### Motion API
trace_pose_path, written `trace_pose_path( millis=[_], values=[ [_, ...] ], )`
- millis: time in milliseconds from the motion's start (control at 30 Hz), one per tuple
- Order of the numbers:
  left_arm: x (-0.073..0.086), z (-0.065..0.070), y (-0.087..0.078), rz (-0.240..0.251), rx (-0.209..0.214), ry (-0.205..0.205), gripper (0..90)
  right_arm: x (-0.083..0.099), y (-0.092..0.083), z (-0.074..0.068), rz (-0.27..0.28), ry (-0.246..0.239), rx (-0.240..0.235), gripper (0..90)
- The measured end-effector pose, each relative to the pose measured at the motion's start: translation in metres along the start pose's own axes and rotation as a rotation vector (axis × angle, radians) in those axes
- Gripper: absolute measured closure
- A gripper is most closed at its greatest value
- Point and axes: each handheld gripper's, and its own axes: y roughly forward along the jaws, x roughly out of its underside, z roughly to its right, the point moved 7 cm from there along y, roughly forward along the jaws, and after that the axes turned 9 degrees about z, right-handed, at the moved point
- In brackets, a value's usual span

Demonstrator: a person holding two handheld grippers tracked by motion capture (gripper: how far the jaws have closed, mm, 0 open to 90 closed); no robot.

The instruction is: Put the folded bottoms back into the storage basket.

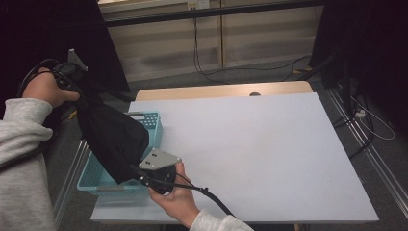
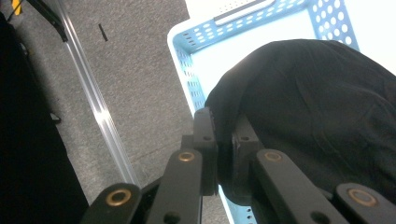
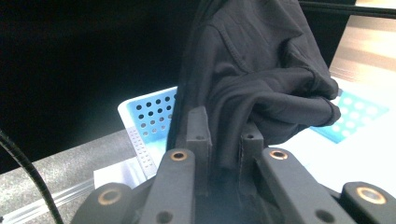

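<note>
My left gripper (image 2: 223, 140) has its jaws pinched tight on one edge of the black cloth (image 1: 113, 137). My right gripper (image 3: 225, 140) has its jaws pinched tight on another edge. The cloth hangs stretched between them, up in the air, over the blue basket (image 1: 153, 121). The basket sits at the left side of the white tabletop (image 1: 269, 154).
</note>
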Motion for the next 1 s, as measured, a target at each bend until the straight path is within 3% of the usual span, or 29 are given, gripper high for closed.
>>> trace_pose_path(
  millis=[233,300,333,367,400,433,467,567,633,700,733,1000],
  values=[
    [-0.004,-0.014,0.003,-0.004,-0.02,-0.002,84.5,-0.005,0.016,-0.008,0.018,0.008,-0.011,79.9],
    [-0.008,-0.018,0.007,0.031,-0.015,0.003,82.5,-0.007,0.02,-0.01,0.018,-0.046,0.01,76.0],
    [-0.011,-0.019,0.013,0.066,-0.029,0.034,82.5,-0.007,0.02,-0.01,0.018,-0.046,0.01,76.0],
    [-0.014,-0.021,0.019,0.129,-0.047,0.057,74.3,-0.006,0.02,-0.008,0.006,-0.069,0.031,67.1],
    [-0.015,-0.02,0.03,0.181,-0.049,0.063,46.2,0.0,0.018,0.0,-0.055,-0.063,0.065,46.2],
    [-0.015,-0.02,0.03,0.181,-0.049,0.063,46.3,0.0,0.018,0.0,-0.055,-0.063,0.065,46.2],
    [-0.012,-0.012,0.041,0.194,-0.025,0.049,42.7,-0.001,0.007,0.01,-0.036,-0.102,0.107,43.7],
    [-0.005,-0.003,0.052,0.187,-0.003,0.052,34.9,-0.001,-0.004,0.018,-0.017,-0.111,0.129,38.6],
    [0.004,0.008,0.061,0.176,0.03,0.051,31.4,0.003,-0.021,0.034,-0.037,-0.098,0.138,35.2],
    [0.007,0.012,0.064,0.176,0.044,0.051,29.9,0.004,-0.025,0.038,-0.041,-0.096,0.136,34.5],
    [0.009,0.015,0.065,0.176,0.046,0.049,29.1,0.007,-0.034,0.047,-0.048,-0.099,0.141,31.6],
    [0.021,0.03,0.075,0.196,0.08,0.043,25.4,0.017,-0.058,0.071,-0.061,-0.09,0.144,26.3]
  ],
)
